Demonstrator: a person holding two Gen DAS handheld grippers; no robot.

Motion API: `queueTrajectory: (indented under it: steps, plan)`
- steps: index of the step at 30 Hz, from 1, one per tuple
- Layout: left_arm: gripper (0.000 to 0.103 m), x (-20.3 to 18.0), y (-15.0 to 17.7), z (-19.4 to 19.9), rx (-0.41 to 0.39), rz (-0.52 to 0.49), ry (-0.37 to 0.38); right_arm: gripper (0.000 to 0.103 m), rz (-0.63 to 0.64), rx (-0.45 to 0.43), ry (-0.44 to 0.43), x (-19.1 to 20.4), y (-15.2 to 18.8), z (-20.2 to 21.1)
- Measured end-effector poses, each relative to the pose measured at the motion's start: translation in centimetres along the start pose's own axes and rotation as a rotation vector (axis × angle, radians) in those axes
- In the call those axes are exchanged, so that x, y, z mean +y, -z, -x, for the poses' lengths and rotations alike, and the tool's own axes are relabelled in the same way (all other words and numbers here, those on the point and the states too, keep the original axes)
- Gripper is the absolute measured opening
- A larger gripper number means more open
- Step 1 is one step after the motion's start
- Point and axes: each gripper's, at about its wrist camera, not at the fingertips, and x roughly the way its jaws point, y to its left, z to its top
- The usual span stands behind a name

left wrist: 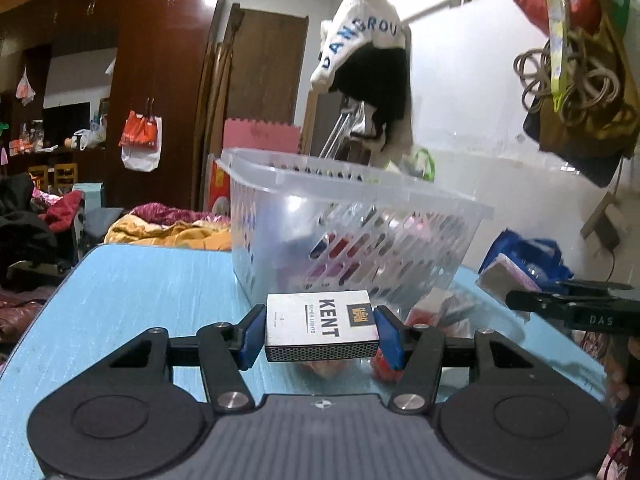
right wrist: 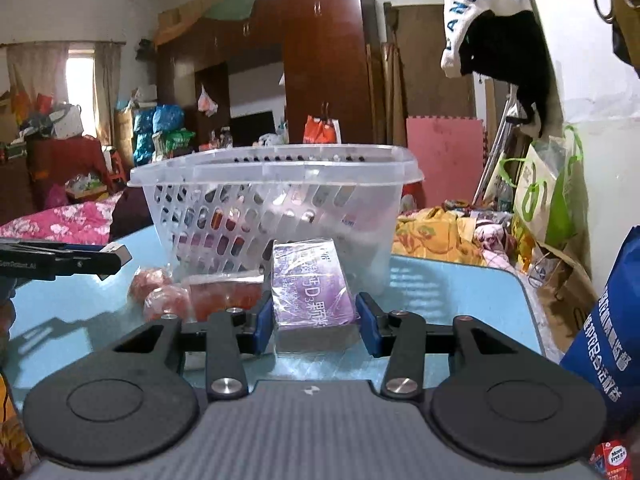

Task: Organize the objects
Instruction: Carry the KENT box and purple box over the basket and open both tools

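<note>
**Both grippers loaded, basket ahead**

Our left gripper (left wrist: 320, 334) is clamped on the Kent matchbox (left wrist: 320, 330) at lower centre, lifted clear of the blue table (left wrist: 140, 292), presumably for the clear basket (left wrist: 352, 232) above it. Our right gripper (right wrist: 314, 320) flanks the purple box (right wrist: 310, 292) at centre; whether its pads actually grip, we cannot tell. Red wrapped items (right wrist: 192, 296) lie left of it.

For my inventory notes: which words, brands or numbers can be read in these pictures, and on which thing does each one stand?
"KENT SUPER LIGHTS": matchbox in the left hand-held gripper.
"D3", rest blurred: purple box between the right hand-held gripper fingers.
"DANGROU", cut off: hanging white cloth.
"DAS": right hand-held gripper's side, left view.
"Move Free": small red box.
Chinese print, unreadable: blue bag.
</note>
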Motion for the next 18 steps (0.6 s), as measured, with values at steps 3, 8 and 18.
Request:
queueTrajectory:
  steps: [3,8,18]
  plan:
    - [0.061,0.4,0.0,0.0,-0.006,0.017,0.011,0.047,-0.015,-0.048,0.021,-0.1,0.0,0.7]
    - [0.061,0.3,0.0,0.2,-0.023,0.014,0.014,0.047,-0.033,-0.081,0.040,-0.4,0.0,1.0]
    - [0.061,-1.6,-7.3,2.2,-0.084,0.030,0.084,0.047,-0.014,-0.181,0.013,2.1,-4.7,3.6]
